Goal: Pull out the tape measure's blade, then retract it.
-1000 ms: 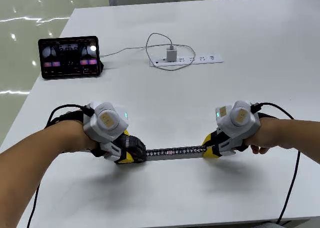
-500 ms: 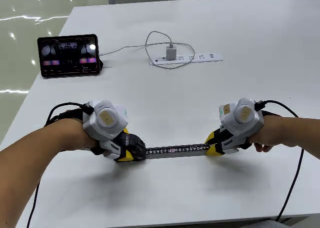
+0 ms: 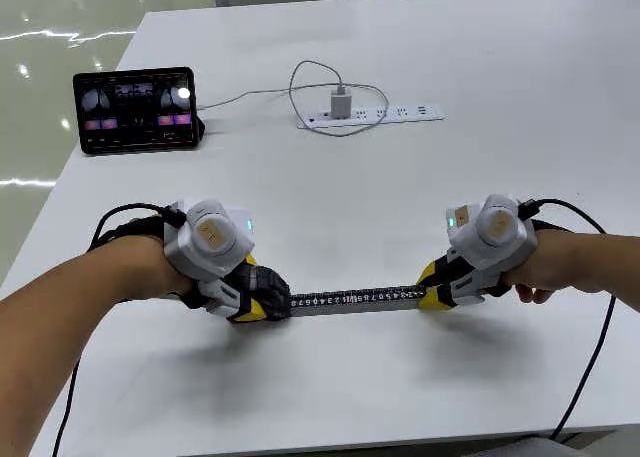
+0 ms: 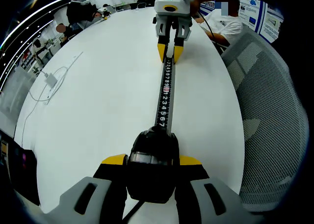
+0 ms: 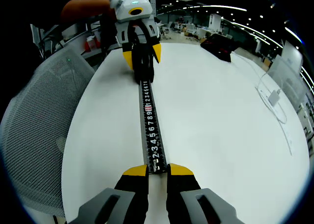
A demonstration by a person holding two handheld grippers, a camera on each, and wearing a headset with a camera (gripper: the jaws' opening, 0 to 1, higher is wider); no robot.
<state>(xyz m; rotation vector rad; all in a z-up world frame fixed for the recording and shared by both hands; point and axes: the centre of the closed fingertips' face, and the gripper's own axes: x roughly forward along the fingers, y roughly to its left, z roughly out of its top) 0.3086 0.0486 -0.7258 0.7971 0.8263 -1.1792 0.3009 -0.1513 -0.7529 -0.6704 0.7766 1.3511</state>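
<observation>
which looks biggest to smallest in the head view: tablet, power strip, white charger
1. tablet
2. power strip, about as long but much thinner
3. white charger, plugged into the strip

left gripper [image 3: 264, 300], right gripper [image 3: 429, 295] well apart, facing each other, fingers clamped.

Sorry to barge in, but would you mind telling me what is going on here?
A person works with two handheld grippers at a white table. The left gripper is shut on the black tape measure case, while the right gripper pinches the tip of the numbered metal blade. The blade is stretched out straight between them.
</observation>
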